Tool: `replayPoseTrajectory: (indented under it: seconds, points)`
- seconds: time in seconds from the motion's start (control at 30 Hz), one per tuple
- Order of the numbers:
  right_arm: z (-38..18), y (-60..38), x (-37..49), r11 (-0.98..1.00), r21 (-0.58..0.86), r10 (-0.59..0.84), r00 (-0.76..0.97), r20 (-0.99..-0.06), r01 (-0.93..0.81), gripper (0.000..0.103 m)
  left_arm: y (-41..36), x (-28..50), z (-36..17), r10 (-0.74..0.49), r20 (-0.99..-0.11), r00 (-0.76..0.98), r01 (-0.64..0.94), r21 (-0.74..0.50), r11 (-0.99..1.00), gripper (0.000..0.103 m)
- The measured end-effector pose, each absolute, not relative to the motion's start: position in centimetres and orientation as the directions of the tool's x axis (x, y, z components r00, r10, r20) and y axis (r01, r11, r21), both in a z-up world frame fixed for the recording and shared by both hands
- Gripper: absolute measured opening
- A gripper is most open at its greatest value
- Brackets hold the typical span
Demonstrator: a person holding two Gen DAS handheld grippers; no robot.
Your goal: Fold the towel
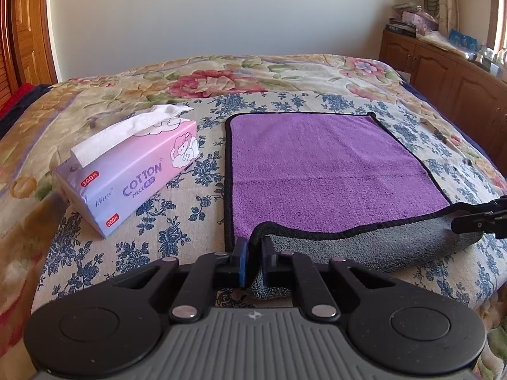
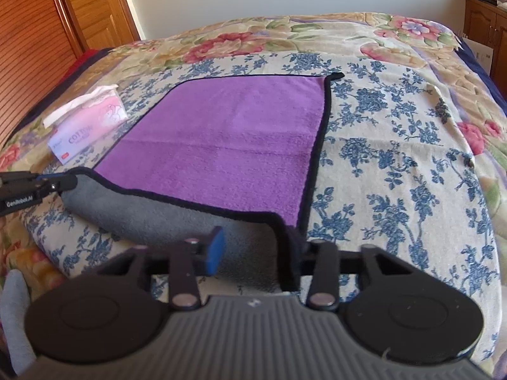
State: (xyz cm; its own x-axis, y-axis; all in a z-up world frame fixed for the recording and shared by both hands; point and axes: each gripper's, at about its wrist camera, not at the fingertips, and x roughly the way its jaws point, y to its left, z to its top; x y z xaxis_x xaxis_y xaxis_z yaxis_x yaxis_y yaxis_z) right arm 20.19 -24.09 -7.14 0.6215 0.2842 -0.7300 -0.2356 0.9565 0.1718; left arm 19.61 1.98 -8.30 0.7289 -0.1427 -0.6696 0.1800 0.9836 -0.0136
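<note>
A purple towel (image 1: 320, 171) with a black hem and grey underside lies spread on the bed; it also shows in the right wrist view (image 2: 221, 139). Its near edge is lifted and curled, showing the grey side (image 1: 364, 247). My left gripper (image 1: 255, 253) is shut on the towel's near left corner. My right gripper (image 2: 253, 253) stands with its jaws apart around the near right corner, which drapes against the right finger. The right gripper's tip shows in the left wrist view (image 1: 475, 218), and the left gripper's tip shows in the right wrist view (image 2: 47, 185).
A pink tissue box (image 1: 126, 177) lies on the flowered bedcover (image 1: 177, 215) left of the towel, also seen in the right wrist view (image 2: 85, 126). A wooden cabinet (image 1: 443, 69) stands at the right, a wooden door (image 2: 95, 3) at the left.
</note>
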Motion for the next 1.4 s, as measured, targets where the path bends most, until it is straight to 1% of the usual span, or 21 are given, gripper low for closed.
replayPoseTrajectory:
  seconds: [0.03, 0.17, 0.27, 0.4, 0.47, 0.67, 0.9, 1.4]
  points:
    - [-7.1, -24.2, 20.2, 0.957, 0.170, 0.281, 0.621, -0.731, -0.234, 0.024, 1.9, 19.6, -8.3, -0.145, -0.667, 0.730, 0.183, -0.014, 0.983, 0.008]
    - [-7.0, -24.3, 20.2, 0.958, 0.167, 0.279, 0.623, -0.731, -0.232, 0.020, 1.8, 19.5, -8.2, -0.150, -0.667, 0.730, 0.188, -0.015, 0.982, 0.008]
    - [-6.9, -24.2, 20.1, 0.958, 0.159, 0.276, 0.625, -0.730, -0.237, 0.010, 1.8, 19.4, -8.0, -0.149, -0.662, 0.735, 0.187, -0.014, 0.982, 0.008]
    - [-6.7, -24.1, 20.0, 0.958, 0.147, 0.273, 0.633, -0.725, -0.245, 0.007, 1.7, 19.2, -7.8, -0.158, -0.653, 0.741, 0.193, -0.019, 0.981, 0.006]
    - [-6.5, -24.1, 20.0, 0.959, 0.144, 0.271, 0.641, -0.718, -0.243, 0.004, 1.6, 19.0, -7.5, -0.165, -0.644, 0.747, 0.201, -0.018, 0.980, 0.006]
    - [-5.5, -24.4, 19.6, 0.960, 0.150, 0.275, 0.692, -0.667, -0.238, 0.004, 1.3, 18.6, -6.6, -0.182, -0.621, 0.763, 0.215, -0.022, 0.976, 0.006]
    - [-4.6, -24.3, 19.5, 0.962, 0.130, 0.267, 0.725, -0.635, -0.241, 0.004, 1.3, 18.3, -5.5, -0.194, -0.588, 0.785, 0.214, -0.036, 0.976, 0.006]
    - [-2.8, -23.8, 19.4, 0.956, 0.099, 0.282, 0.769, -0.573, -0.276, 0.004, 1.4, 18.4, -4.4, -0.194, -0.564, 0.803, 0.207, -0.041, 0.977, 0.006]
